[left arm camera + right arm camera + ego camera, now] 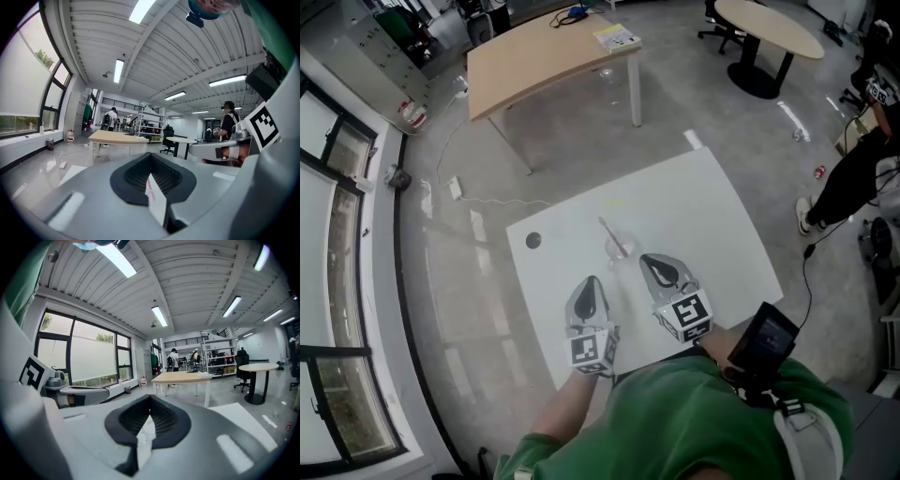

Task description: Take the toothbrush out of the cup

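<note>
Cup [620, 248] with toothbrush [611, 233] stands mid-table [712, 216]. Left gripper [590, 284] and right gripper [657, 263], jaws closed and empty, sit at the near edge. Best next: open right, steady cup, pinch the handle high.

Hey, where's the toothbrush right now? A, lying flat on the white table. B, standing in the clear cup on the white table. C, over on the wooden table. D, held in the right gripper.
B: in the head view the toothbrush leans in the clear cup, which stands on the white table.
</note>
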`<move>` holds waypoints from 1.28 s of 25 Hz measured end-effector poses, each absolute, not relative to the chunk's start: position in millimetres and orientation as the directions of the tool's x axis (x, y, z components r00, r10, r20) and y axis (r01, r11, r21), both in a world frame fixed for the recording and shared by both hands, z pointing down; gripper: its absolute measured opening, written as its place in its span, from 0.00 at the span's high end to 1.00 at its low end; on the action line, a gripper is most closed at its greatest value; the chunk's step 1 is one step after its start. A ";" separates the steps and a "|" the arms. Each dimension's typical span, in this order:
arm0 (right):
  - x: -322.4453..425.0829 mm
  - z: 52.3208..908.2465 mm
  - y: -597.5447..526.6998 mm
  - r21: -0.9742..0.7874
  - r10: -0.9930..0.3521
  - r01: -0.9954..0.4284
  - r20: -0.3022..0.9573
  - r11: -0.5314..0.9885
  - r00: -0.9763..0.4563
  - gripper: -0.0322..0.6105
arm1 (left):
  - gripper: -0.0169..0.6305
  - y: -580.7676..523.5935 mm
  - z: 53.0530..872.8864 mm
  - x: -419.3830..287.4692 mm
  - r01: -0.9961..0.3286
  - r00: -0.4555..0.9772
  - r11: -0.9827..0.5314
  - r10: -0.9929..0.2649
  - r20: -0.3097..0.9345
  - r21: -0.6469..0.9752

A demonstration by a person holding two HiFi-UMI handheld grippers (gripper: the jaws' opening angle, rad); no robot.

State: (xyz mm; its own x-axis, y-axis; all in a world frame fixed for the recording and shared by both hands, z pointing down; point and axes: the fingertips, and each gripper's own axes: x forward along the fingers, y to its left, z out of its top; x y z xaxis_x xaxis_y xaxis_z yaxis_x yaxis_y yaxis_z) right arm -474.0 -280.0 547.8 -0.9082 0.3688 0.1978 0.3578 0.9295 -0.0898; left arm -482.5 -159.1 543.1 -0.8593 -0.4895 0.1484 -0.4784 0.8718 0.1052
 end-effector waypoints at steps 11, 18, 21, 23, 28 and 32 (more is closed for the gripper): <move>-514.1 578.8 -267.3 -0.110 0.468 0.455 0.260 0.883 -0.845 0.95 | 0.96 -162.2 588.8 -512.5 -0.434 -0.862 0.894 -0.449 0.235 0.115; -531.8 603.4 -255.4 -0.087 0.499 0.502 0.349 0.860 -0.793 0.94 | 0.96 -160.5 602.3 -517.3 -0.415 -0.855 0.899 -0.437 0.279 0.138; -541.8 614.5 -249.7 -0.094 0.527 0.536 0.387 0.839 -0.757 0.83 | 0.96 -160.9 610.9 -520.9 -0.410 -0.857 0.901 -0.433 0.281 0.139; -550.9 622.4 -243.8 -0.101 0.543 0.555 0.409 0.826 -0.734 0.78 | 0.96 -158.9 614.2 -525.7 -0.402 -0.857 0.904 -0.427 0.288 0.145; -572.5 639.4 -242.7 -0.085 0.541 0.570 0.455 0.817 -0.707 0.77 | 0.96 -157.5 618.1 -533.7 -0.370 -0.864 0.916 -0.400 0.305 0.153; -587.2 654.2 -237.9 -0.084 0.538 0.582 0.504 0.809 -0.675 0.77 | 0.96 -150.0 627.9 -535.7 -0.354 -0.866 0.922 -0.386 0.316 0.156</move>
State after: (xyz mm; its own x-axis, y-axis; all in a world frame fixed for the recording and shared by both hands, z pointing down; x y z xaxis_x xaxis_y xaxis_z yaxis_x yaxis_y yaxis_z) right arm -587.2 -237.9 654.2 -0.6751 0.5384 0.5044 0.5820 0.8088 -0.0845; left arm -535.7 -150.0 627.9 -0.8665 -0.3864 0.3161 -0.3543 0.9220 0.1559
